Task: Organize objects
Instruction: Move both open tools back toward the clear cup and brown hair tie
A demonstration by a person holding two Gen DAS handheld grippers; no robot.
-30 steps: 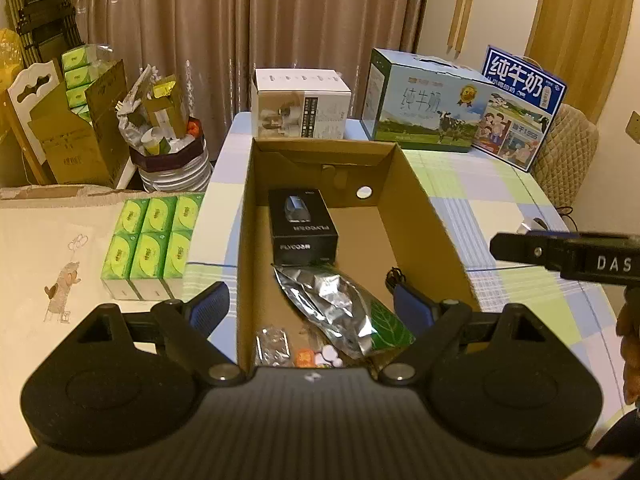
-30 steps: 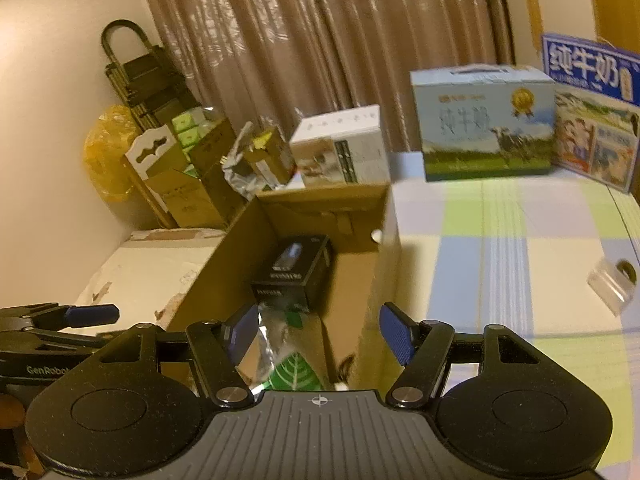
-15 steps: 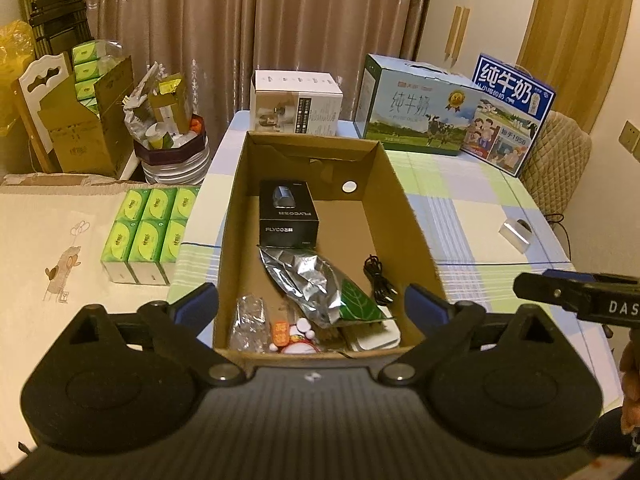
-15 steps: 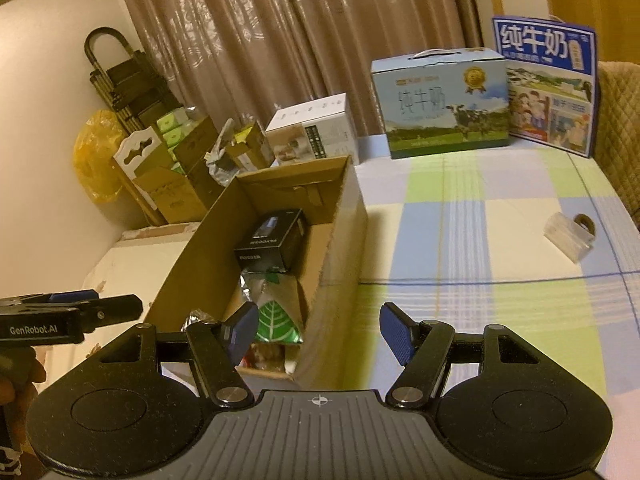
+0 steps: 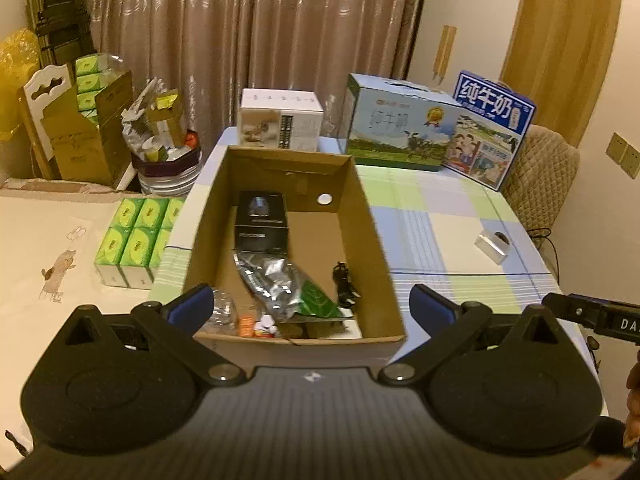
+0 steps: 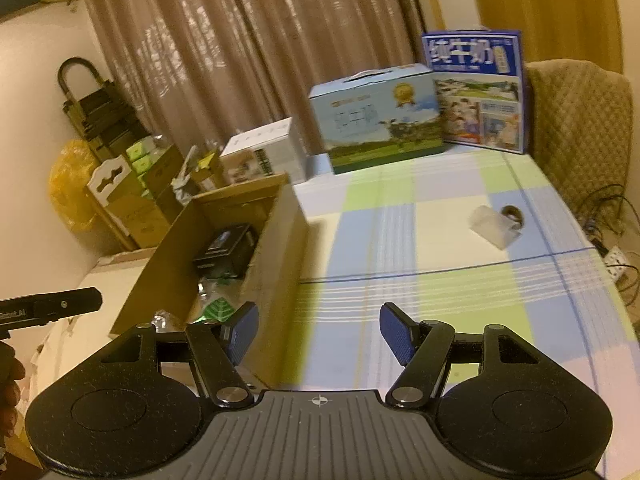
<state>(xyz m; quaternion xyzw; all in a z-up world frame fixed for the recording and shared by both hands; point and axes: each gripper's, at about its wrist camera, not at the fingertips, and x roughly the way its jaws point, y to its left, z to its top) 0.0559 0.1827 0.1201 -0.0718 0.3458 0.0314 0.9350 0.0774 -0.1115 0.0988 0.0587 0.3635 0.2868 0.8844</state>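
We see an open cardboard box (image 5: 372,248) standing on a surface (image 5: 440,236) covered with a blue, green and cream checked cloth. The left hand-held gripper (image 5: 308,306) hovers over the box's near edge, its blue-padded jaws opening wide with nothing clamped between them; the box's near wall simply shows in the gap. The right hand-held gripper (image 6: 318,334) hangs above the cloth just to the right of the box, its jaws partly apart and empty.

Inside the box we find a black carton (image 5: 262,220) toward the far end, a silver foil pouch with a green leaf print (image 5: 280,284) lying in the middle, a black cable (image 5: 344,284) beside the right wall, and a clutter of small packets (image 5: 248,320) against the near wall that we cannot make out.

Well apart from the box, out on the right of the cloth, lies a small clear plastic case (image 5: 494,242). At the far edge stand a white carton (image 5: 280,120) and two milk cartons (image 5: 400,124), side by side. To the left of the surface, green tissue packs (image 5: 134,236) sit in a block on a pale cloth. A brown curtain (image 5: 256,40) hangs behind it all.
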